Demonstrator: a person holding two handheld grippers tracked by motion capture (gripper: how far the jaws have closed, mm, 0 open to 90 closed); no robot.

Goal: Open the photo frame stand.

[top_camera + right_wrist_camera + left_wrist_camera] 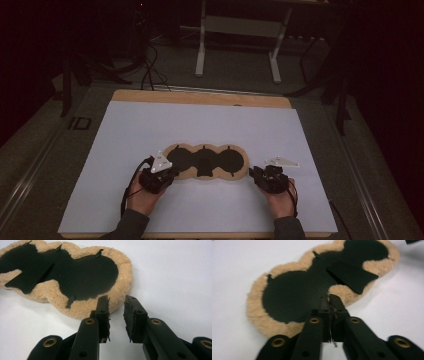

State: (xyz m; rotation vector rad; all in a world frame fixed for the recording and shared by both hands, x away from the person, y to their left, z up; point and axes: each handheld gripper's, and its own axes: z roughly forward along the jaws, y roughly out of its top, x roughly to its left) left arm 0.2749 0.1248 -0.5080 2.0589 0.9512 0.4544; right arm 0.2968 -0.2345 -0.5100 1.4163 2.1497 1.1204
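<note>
The room beyond the surface (125, 130) is dark in the high view, and the stand legs at the far side are hard to make out. In both gripper views the fleece pad is cut off at a frame edge, and the lower jaw bodies run off the bottom.

The fleece pad (206, 162) lies flat on the white sheet, near the person's edge of the surface, between the two hands. It has three joined round lobes. Its rim is tan, woolly pile; its middle is a smooth, matt black layer with small black tabs at the edge and a stiff black flap (352, 275) lifted at the centre lobe.

The left hand-held gripper (329, 298) has its jaws pressed together at the tips, with no gap between them. The tips sit at the near edge of the pad, where fleece meets black layer; whether any material is pinched cannot be told.

The right hand-held gripper (116, 305) stands partly open with nothing between its jaws, just beside the pad's end lobe and apart from it. Its pads look frayed.
</note>
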